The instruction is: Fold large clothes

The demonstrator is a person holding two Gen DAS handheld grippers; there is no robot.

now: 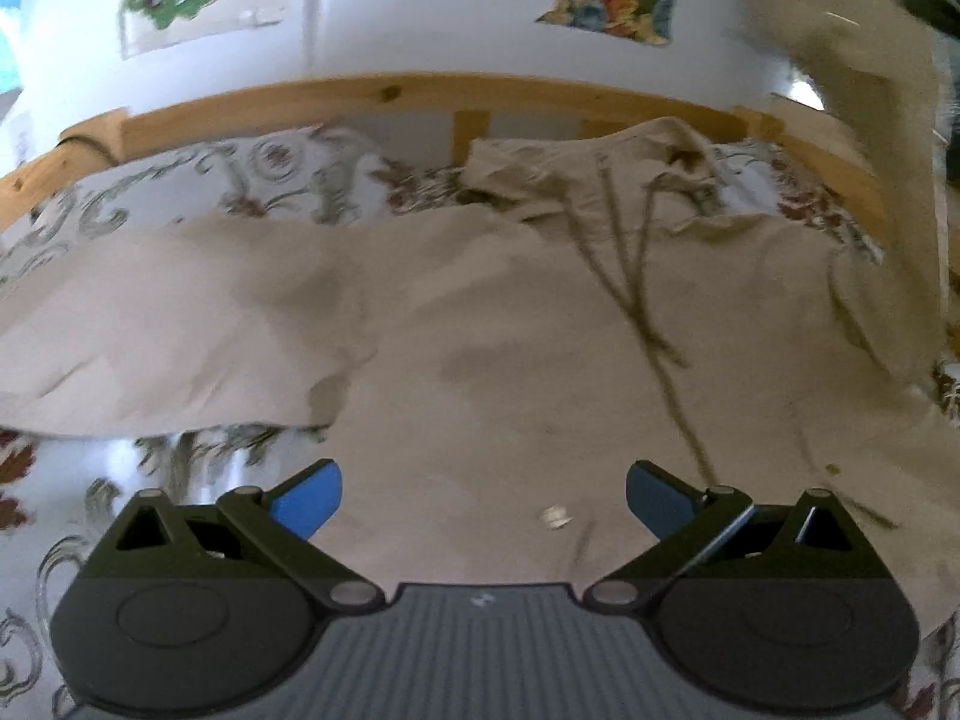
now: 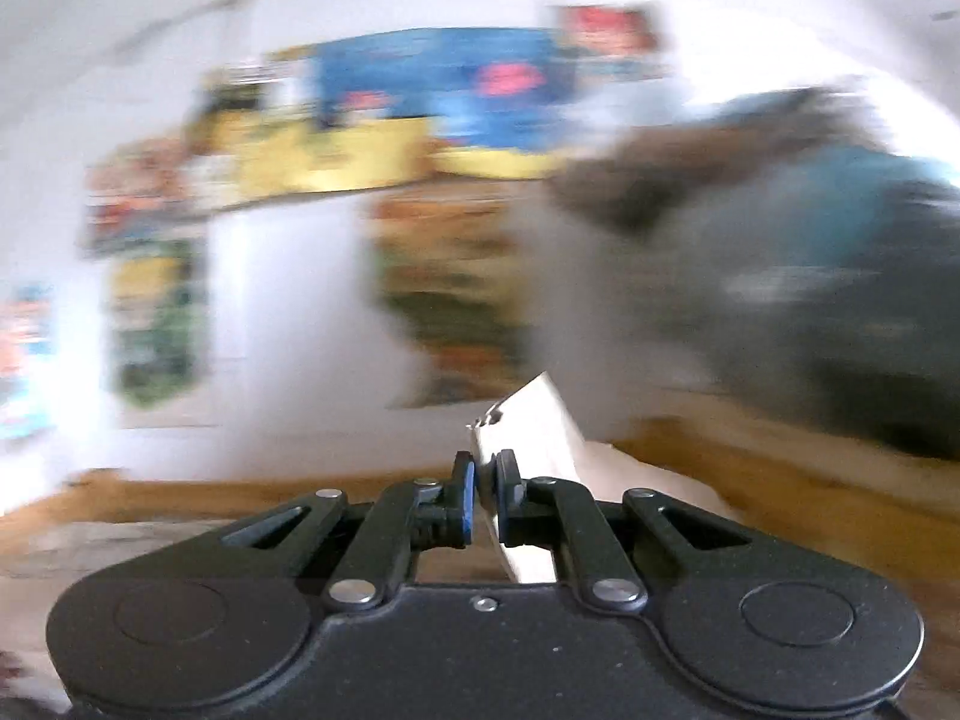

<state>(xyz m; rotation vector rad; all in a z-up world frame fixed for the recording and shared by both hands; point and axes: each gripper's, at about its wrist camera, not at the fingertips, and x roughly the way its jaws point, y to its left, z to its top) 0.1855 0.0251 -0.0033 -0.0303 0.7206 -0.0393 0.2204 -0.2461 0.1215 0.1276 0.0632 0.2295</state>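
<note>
Now, garment: crumpled beige cotton shirt (image 1: pixel 480 312) across the bed's patterned cover (image 1: pixel 180 192).
Left claw (image 1: pixel 483 501): spread open, empty.
Right claw (image 2: pixel 483 501): pinching a raised beige edge (image 2: pixel 528 438).
Risk: swift lift may slip fabric free.

Matte black two-finger left gripper (image 1: pixel 483 501), blue pads, silver pivot screws, ribbed grey base; identical black right gripper (image 2: pixel 483 501)

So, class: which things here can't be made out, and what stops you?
- Right wrist view: the posters on the wall and a dark mass are smeared by motion blur.
- Left wrist view: the beige garment runs under the left gripper; its raised sleeve is cut off by the edge.
</note>
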